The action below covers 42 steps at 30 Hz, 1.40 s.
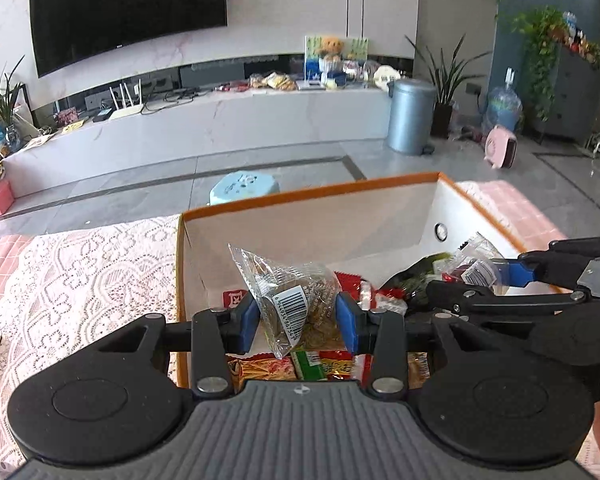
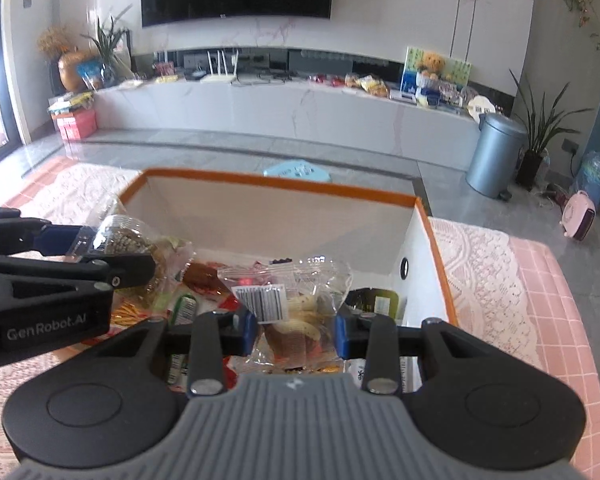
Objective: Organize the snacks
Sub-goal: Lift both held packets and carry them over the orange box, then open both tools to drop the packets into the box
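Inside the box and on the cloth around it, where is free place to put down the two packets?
Inside the orange-rimmed box, bare floor shows only along the far wall; the near half is crowded with snack packets. The lace cloth left of the box and right of it lies bare.

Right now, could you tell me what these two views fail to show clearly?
- Box floor: left wrist view, covered by snacks and the left gripper.
- Barcode digits on the left packet: too small, tilted.
- Contents of the right packet: right wrist view, blurred behind glare; the right gripper hides its bottom.
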Each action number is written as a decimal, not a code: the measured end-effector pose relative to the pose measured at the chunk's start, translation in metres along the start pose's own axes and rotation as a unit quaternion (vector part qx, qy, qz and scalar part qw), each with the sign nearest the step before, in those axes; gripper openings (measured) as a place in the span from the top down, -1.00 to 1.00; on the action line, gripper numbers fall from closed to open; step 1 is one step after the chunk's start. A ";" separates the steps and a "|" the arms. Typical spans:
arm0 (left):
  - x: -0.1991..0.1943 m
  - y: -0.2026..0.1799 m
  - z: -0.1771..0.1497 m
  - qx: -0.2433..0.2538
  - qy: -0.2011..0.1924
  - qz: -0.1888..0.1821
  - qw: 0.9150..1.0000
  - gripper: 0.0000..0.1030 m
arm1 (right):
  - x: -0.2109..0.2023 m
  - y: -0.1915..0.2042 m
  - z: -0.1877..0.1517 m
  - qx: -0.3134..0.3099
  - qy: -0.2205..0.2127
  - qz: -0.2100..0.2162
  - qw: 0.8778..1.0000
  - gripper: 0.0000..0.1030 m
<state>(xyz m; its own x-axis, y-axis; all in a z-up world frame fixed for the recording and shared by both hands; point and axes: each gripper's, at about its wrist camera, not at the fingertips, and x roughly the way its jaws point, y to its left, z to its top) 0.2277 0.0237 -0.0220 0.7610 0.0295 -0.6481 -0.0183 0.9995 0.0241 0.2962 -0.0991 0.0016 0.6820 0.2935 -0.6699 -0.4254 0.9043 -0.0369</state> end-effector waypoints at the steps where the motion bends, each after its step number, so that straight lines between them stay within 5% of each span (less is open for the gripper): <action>1: 0.004 0.000 0.000 0.002 0.004 0.001 1.000 0.11 | 0.006 0.000 0.000 -0.003 0.004 -0.001 1.000 0.33; 21: 0.046 -0.004 -0.006 0.041 0.073 0.016 0.996 0.07 | 0.065 0.000 -0.009 -0.033 0.085 -0.016 0.996 0.26; 24: 0.045 -0.003 -0.005 0.041 0.079 0.014 0.996 0.02 | 0.063 0.000 -0.009 -0.035 0.087 -0.017 0.995 0.09; 26: 0.044 -0.002 -0.003 0.036 0.082 0.013 0.996 -0.01 | 0.059 0.000 -0.006 -0.035 0.085 -0.021 0.996 -0.22; 28: 0.040 0.001 -0.001 0.027 0.080 0.012 0.996 -0.08 | 0.054 0.001 -0.003 -0.037 0.078 -0.026 0.996 -0.26; 35: 0.006 0.007 0.012 0.006 0.035 0.017 0.999 -0.37 | 0.024 -0.005 0.005 -0.040 0.040 -0.047 0.997 -0.70; 42: -0.034 -0.002 0.022 0.008 -0.013 0.017 1.000 -0.59 | -0.016 -0.011 0.011 -0.030 0.003 -0.059 0.998 -0.76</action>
<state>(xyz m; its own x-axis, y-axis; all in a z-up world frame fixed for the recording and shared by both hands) 0.2163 0.0204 0.0173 0.7762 0.0630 -0.6273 -0.0340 0.9977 0.0581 0.2962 -0.1102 0.0210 0.7253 0.1844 -0.6633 -0.3775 0.9122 -0.1592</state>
